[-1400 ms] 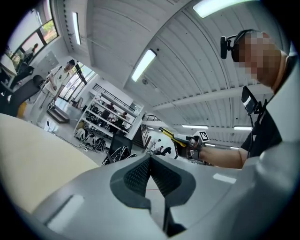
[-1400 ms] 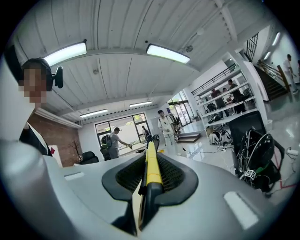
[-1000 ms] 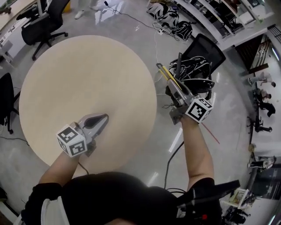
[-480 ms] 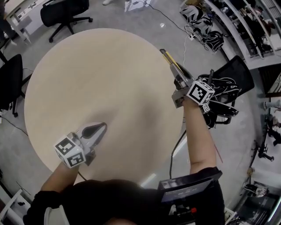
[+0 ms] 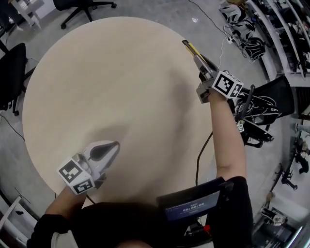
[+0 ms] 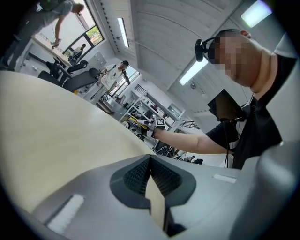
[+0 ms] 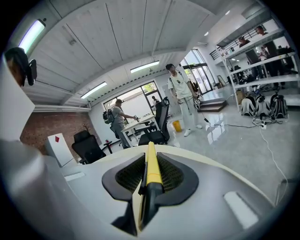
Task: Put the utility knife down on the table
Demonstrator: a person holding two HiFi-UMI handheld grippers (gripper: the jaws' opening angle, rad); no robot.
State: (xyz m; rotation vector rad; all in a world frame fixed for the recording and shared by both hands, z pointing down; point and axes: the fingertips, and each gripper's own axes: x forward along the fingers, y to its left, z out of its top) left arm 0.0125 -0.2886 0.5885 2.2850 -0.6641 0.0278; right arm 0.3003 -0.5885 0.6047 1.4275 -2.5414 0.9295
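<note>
The utility knife (image 5: 191, 48), yellow and black, sticks out ahead of my right gripper (image 5: 200, 62), which is shut on its handle. It hovers over the right rim of the round beige table (image 5: 106, 82). In the right gripper view the knife (image 7: 151, 169) runs straight between the dark pads, with the table's edge (image 7: 206, 161) beyond. My left gripper (image 5: 115, 144) hangs over the table's near left part, shut with nothing in it. The left gripper view shows its pads (image 6: 136, 176) meeting at the tip, the table (image 6: 51, 131) under them.
Black office chairs stand at the left (image 5: 12, 72) and top (image 5: 82, 6) of the table. Another black chair (image 5: 264, 104) draped with cables sits just right of my right arm. Shelves and gear line the far right. People stand by desks (image 7: 180, 101) in the background.
My right gripper has carried the knife from beside the table's right edge to over its rim, farther away from me. The left gripper has drifted slightly toward the near edge and stayed shut.
</note>
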